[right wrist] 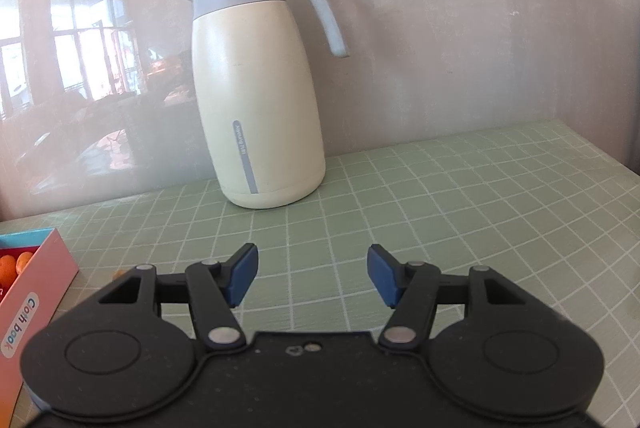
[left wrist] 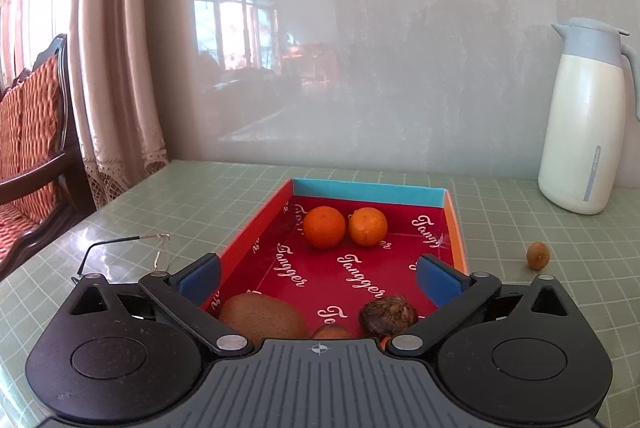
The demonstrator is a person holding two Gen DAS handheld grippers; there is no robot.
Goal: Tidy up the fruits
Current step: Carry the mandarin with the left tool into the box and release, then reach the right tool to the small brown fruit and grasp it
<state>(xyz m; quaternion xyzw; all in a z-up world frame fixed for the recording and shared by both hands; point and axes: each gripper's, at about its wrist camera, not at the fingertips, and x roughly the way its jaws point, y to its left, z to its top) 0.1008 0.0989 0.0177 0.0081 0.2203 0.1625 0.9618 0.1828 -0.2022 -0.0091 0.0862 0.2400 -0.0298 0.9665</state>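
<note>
Lying beyond the spread left gripper (left wrist: 318, 278): two oranges (left wrist: 324, 227).

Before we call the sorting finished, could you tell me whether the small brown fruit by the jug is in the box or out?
Out. The small brown fruit lies on the green tablecloth, right of the red box.

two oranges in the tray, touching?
Cannot tell. Left wrist view shows the oranges side by side in the tray, edges meeting with no visible gap.
</note>
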